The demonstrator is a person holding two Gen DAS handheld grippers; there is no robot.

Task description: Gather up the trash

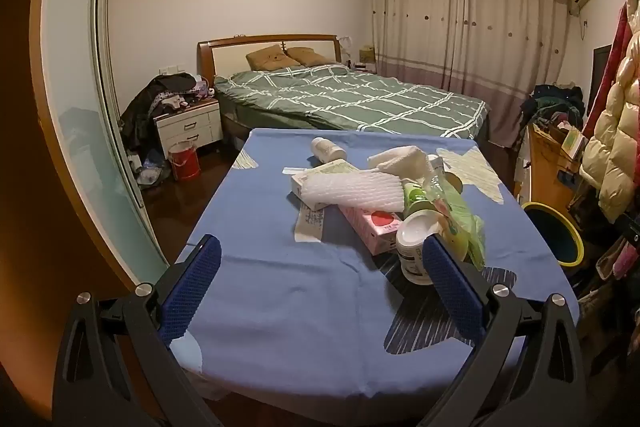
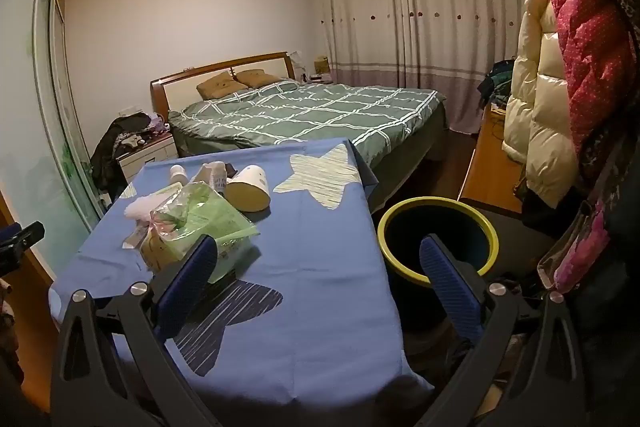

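A pile of trash lies on the blue cloth of the table (image 1: 280, 287): a white foam net (image 1: 352, 189), a pink box (image 1: 372, 227), a white cup (image 1: 414, 247), a green plastic bag (image 1: 460, 215), a small white bottle (image 1: 326, 149). My left gripper (image 1: 324, 283) is open and empty, just short of the pile. In the right wrist view the green bag (image 2: 204, 223) and a tipped paper cup (image 2: 250, 189) show. My right gripper (image 2: 320, 279) is open and empty, between the pile and the yellow-rimmed bin (image 2: 438, 239).
The bin (image 1: 554, 233) stands on the floor right of the table. A bed (image 1: 352, 99) lies behind it. Coats (image 2: 560, 87) hang close on the right. A nightstand (image 1: 188, 125) and red bucket (image 1: 184, 161) stand at the left.
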